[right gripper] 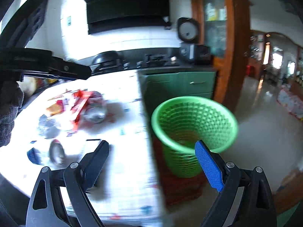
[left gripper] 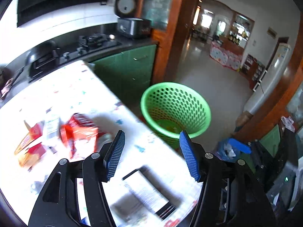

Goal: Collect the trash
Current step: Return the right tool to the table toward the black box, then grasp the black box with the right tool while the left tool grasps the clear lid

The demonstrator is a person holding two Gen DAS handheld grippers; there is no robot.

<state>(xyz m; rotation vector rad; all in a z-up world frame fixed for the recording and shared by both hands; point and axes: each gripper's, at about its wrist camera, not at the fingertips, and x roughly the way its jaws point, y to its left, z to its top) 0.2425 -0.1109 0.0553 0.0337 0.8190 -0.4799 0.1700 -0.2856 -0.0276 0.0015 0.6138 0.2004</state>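
1. The left gripper [left gripper: 152, 155] and right gripper [right gripper: 152, 165] both stand apart, empty.
2. Red crumpled wrappers [left gripper: 81, 134] lie mid-table [left gripper: 79, 87], uncollected.
3. The green perforated plastic bin [left gripper: 176, 111] sits beside the table's edge, handy for drops.

Ahead-right of both grippers, green basket [left gripper: 176, 109] mouth is open, floor [left gripper: 212, 79] around it bare. Ahead-left, table [left gripper: 79, 87] carries red wrappers [left gripper: 81, 134]; table edge, green cabinet [left gripper: 128, 70] flank the basket.
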